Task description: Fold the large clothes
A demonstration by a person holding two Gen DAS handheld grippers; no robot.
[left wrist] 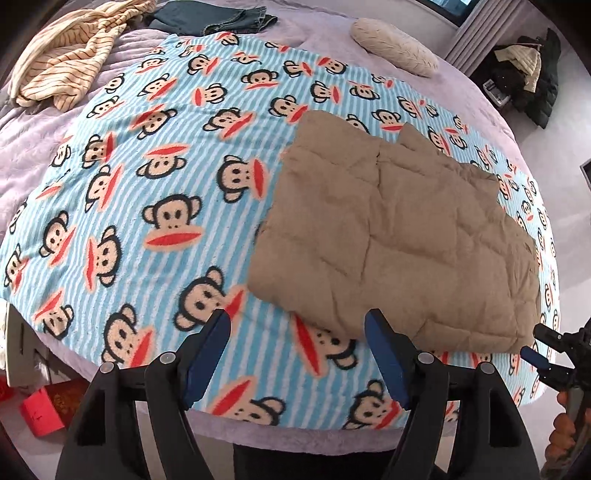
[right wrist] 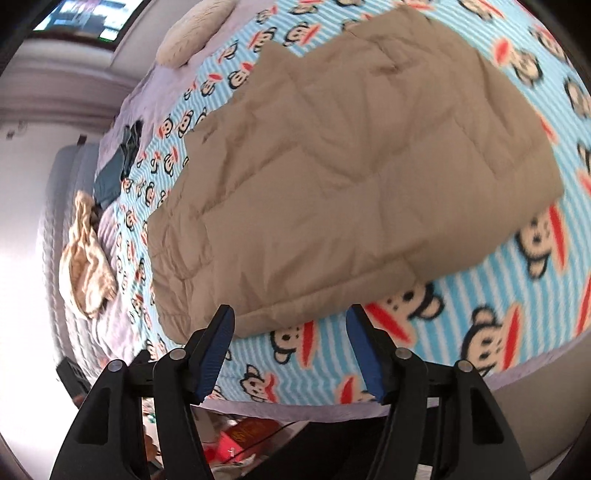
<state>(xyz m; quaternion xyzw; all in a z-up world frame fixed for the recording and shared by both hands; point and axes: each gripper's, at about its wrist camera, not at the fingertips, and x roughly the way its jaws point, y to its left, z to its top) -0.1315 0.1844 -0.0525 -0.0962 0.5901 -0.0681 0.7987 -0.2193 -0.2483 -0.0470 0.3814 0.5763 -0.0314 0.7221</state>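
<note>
the tan quilted jacket (left wrist: 399,236) lies folded flat on the monkey blanket (left wrist: 147,177) that covers the bed (left wrist: 48,147), toward the blanket's 4 o'clock corner in the left view. the left gripper (left wrist: 297,332) hangs above the jacket's near edge, fingers (left wrist: 207,358) spread wide with nothing between them. the right gripper (right wrist: 290,325) hangs over the same hem, fingers (right wrist: 364,354) also well apart and empty. a striped garment (left wrist: 70,55) sits at 11 o'clock, jeans (left wrist: 210,18) at 12, a pillow (left wrist: 395,46) at 1.
</note>
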